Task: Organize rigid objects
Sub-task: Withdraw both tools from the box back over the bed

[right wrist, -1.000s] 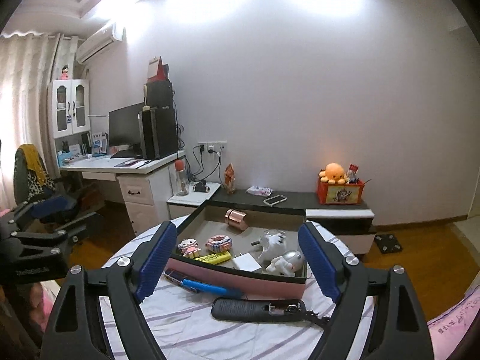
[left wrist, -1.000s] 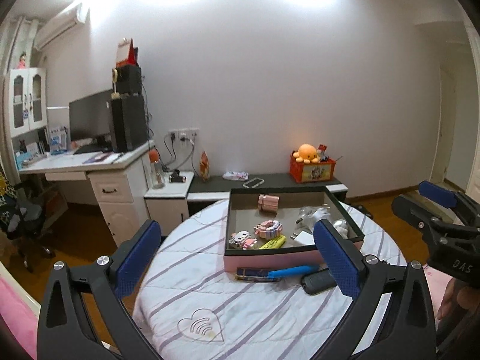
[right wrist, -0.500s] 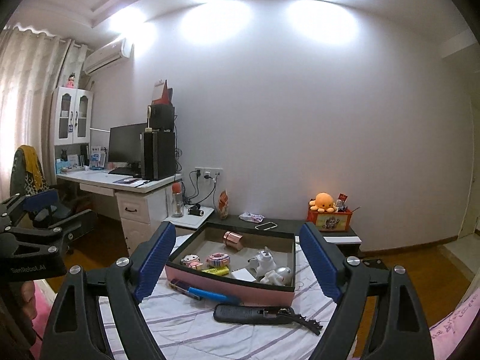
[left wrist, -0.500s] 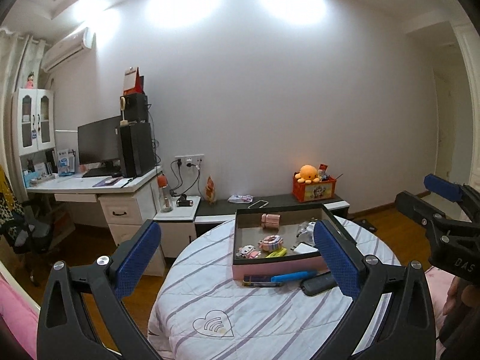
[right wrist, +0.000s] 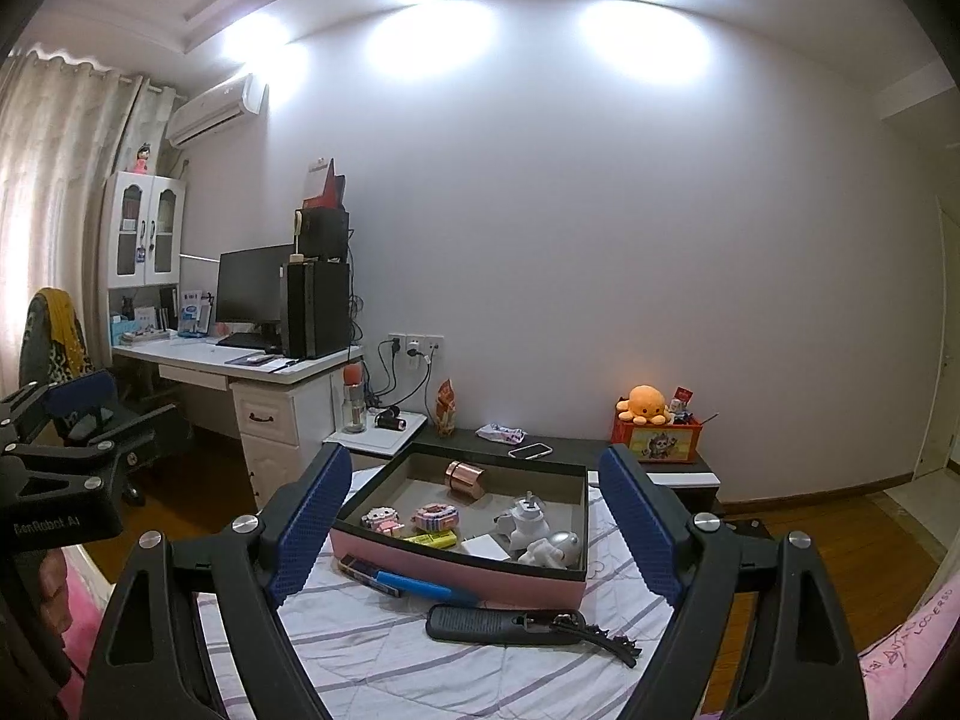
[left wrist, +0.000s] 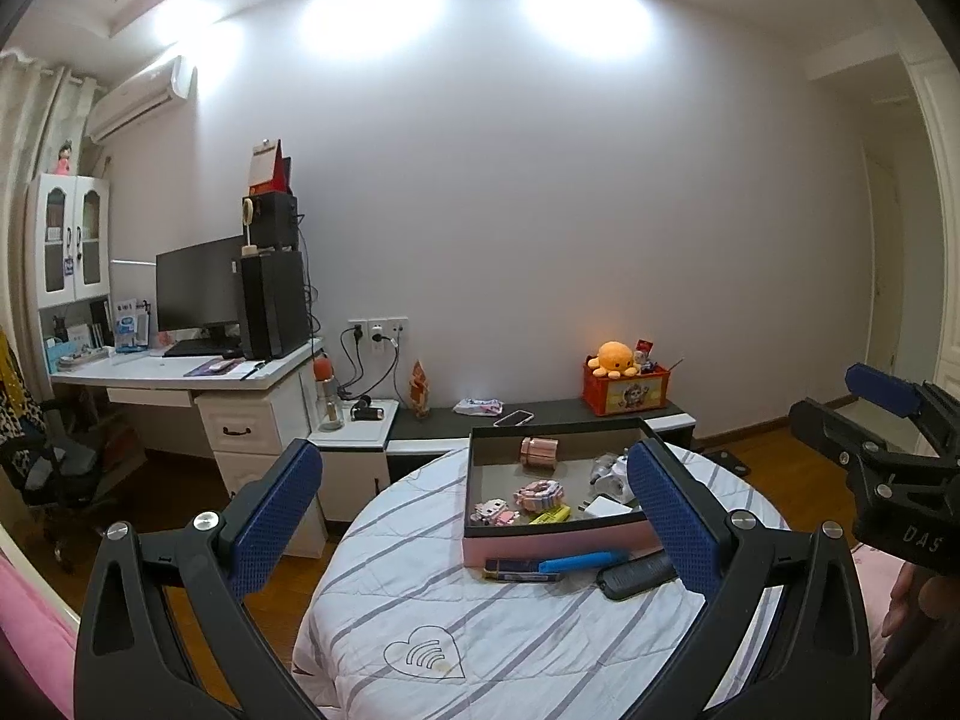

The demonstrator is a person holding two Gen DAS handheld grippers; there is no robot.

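Observation:
A pink box (left wrist: 558, 540) (right wrist: 456, 564) with a dark rim sits on the round striped table (left wrist: 480, 630) (right wrist: 372, 660). Inside lie a copper cylinder (left wrist: 538, 451) (right wrist: 465, 477), pink block toys, a yellow piece, a white plug and white figures. In front of the box lie a blue pen (left wrist: 582, 561) (right wrist: 420, 585), a dark bar (left wrist: 516, 570) and a black comb-like piece (left wrist: 636, 570) (right wrist: 498, 624). My left gripper (left wrist: 473, 453) and right gripper (right wrist: 474, 459) both hang open and empty, held back from the table, side by side.
Behind the table runs a low dark cabinet (left wrist: 540, 414) with an orange plush on a red box (right wrist: 654, 432) and a phone. A white desk (left wrist: 180, 372) with a monitor and a chair stand at the left. Pink bedding shows at the lower corners. Wooden floor lies to the right.
Both grippers drew back from the table and tipped slightly upward, so the box and table look smaller and lower. Over the last half second nothing moved. Jaws stayed open.

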